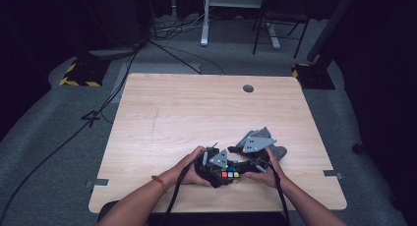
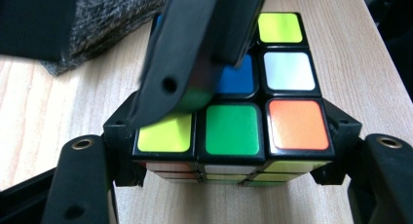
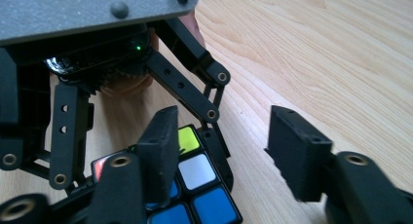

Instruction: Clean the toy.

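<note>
A colour cube [image 1: 229, 175] sits near the table's front edge between both hands. My left gripper [image 1: 219, 169] is shut on it. In the left gripper view its jaws press the cube [image 2: 287, 70] from both sides, so the left gripper [image 2: 229, 136] holds it just above the wood. One black jaw of the right gripper lies across the cube's top face there. My right gripper [image 1: 242, 163] stands open: in the right gripper view its left jaw rests over the cube's [image 3: 197, 170] top tiles. The other jaw hangs over bare wood, so the right gripper [image 3: 224, 131] is not pressing on it.
A grey fuzzy cloth [image 1: 279, 150] lies just behind the right hand, and the cloth [image 2: 109, 19] is close to the cube. The wooden table [image 1: 196, 113] has a round cable hole [image 1: 248, 88] at the back. Cables, a chair and desk legs stand on the floor beyond.
</note>
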### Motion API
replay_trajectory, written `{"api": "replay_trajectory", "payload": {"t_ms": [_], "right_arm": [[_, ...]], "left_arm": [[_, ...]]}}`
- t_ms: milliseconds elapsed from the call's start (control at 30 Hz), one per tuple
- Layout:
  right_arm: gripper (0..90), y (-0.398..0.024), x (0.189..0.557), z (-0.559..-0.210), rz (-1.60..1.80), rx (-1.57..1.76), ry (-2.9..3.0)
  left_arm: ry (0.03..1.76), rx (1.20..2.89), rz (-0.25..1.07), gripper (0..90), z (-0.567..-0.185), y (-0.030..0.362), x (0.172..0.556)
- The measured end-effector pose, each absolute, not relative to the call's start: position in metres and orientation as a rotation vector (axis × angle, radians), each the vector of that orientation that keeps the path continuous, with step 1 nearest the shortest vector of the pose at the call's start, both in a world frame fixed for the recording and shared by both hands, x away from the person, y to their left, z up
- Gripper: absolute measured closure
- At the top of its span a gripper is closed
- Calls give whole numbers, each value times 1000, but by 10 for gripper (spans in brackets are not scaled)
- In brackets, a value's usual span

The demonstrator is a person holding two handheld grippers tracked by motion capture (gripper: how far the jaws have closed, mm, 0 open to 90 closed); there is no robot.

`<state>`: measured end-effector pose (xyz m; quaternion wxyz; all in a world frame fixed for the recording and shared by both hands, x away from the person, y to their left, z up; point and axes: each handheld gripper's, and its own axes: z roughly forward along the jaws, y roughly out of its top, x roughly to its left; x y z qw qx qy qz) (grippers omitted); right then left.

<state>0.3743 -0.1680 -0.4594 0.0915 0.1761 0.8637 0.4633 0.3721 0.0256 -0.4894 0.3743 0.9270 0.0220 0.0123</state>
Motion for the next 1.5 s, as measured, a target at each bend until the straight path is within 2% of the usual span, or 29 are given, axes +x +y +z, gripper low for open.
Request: {"api": "replay_trajectory", "payload": {"t_ms": [167, 367, 600, 867, 1033, 1167, 1400, 1500], "right_arm": [[409, -184, 370, -441, 1351, 478, 2524], [417, -227, 371, -426, 1258, 537, 2441], [416, -253, 385, -448, 1052, 620, 2505], [437, -273, 405, -478, 969, 795, 2543], [454, -280, 413, -491, 1044, 862, 2553], [540, -283, 412, -494, 1094, 885, 2553], [703, -279, 404, -493, 1092, 821, 2577], [735, -277, 398, -491, 1083, 773, 2603]], "left_arm": [[64, 2391, 53, 317, -489, 31, 371], [84, 2409, 58, 321, -487, 44, 372], [126, 2427, 68, 323, -486, 66, 374], [169, 2429, 75, 317, -485, 79, 372], [219, 2408, 56, 225, -487, 77, 372], [268, 2385, 55, 155, -490, 74, 374], [242, 2383, 52, 160, -491, 65, 371], [242, 2392, 26, 175, -493, 61, 370]]}}
